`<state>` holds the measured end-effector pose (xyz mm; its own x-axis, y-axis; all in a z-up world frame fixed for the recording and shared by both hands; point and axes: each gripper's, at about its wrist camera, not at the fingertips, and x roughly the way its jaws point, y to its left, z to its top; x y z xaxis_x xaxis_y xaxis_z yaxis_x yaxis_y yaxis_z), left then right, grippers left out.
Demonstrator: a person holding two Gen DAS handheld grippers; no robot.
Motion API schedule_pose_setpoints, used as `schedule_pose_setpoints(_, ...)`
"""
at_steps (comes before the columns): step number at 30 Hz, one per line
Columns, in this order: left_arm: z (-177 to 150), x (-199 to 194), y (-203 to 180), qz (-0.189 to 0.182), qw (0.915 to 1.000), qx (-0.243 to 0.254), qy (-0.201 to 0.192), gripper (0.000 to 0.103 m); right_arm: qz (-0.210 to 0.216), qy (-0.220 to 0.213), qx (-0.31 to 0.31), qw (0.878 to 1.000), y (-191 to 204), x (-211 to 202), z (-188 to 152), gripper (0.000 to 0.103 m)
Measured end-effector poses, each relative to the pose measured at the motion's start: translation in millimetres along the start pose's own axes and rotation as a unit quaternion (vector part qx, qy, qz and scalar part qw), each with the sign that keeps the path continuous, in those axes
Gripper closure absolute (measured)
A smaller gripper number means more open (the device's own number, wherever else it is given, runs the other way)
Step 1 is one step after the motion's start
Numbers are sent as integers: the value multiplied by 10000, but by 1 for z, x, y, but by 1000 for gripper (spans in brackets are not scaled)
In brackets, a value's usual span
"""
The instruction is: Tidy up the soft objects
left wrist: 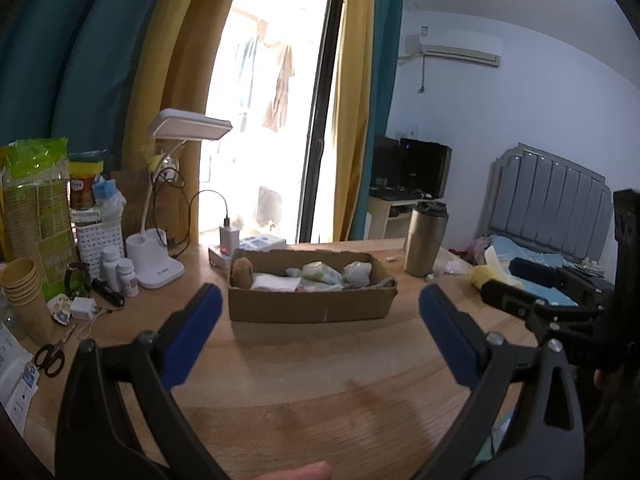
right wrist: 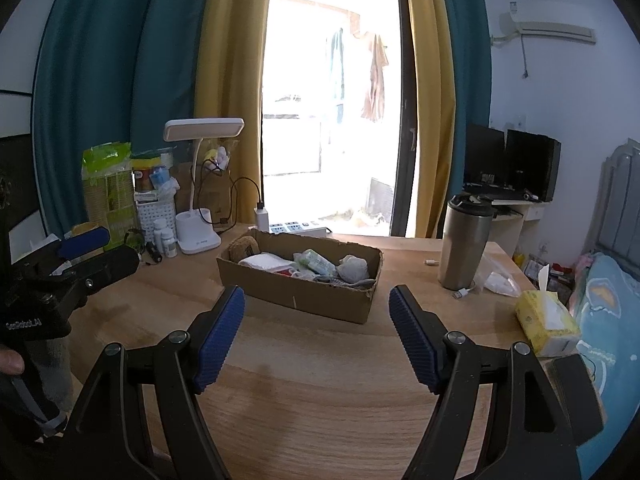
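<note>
Both your tongs were spread wide and empty over the wooden table [left wrist: 304,400], short of the cardboard box [left wrist: 312,304].

In your left wrist view, the left gripper [left wrist: 320,300] framed the box at centre frame; in it lay a brown plush [left wrist: 242,271], a white folded cloth [left wrist: 276,281], a pale green packet [left wrist: 318,271] and a grey bundle [left wrist: 357,271]. Your right gripper [right wrist: 317,304] gaped likewise, the steel tumbler [right wrist: 466,240] at right of frame.
</note>
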<state>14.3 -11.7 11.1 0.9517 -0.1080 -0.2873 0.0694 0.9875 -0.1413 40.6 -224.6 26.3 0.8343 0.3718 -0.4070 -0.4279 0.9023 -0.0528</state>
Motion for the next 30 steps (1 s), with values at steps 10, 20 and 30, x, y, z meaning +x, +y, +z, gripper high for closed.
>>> schedule_pose_setpoints(10,1,-4,3,-6,10000,-21,-60,3,21,17,-40,10000,4,2,1,25)
schedule_pose_setpoints(20,1,-5,4,-32,10000,-38,-72,3,20,14,-28,10000,5,3,2,25)
schedule_pose_setpoints(30,2,-6,3,-46,10000,-36,-69,3,14,23,-22,10000,4,3,2,25)
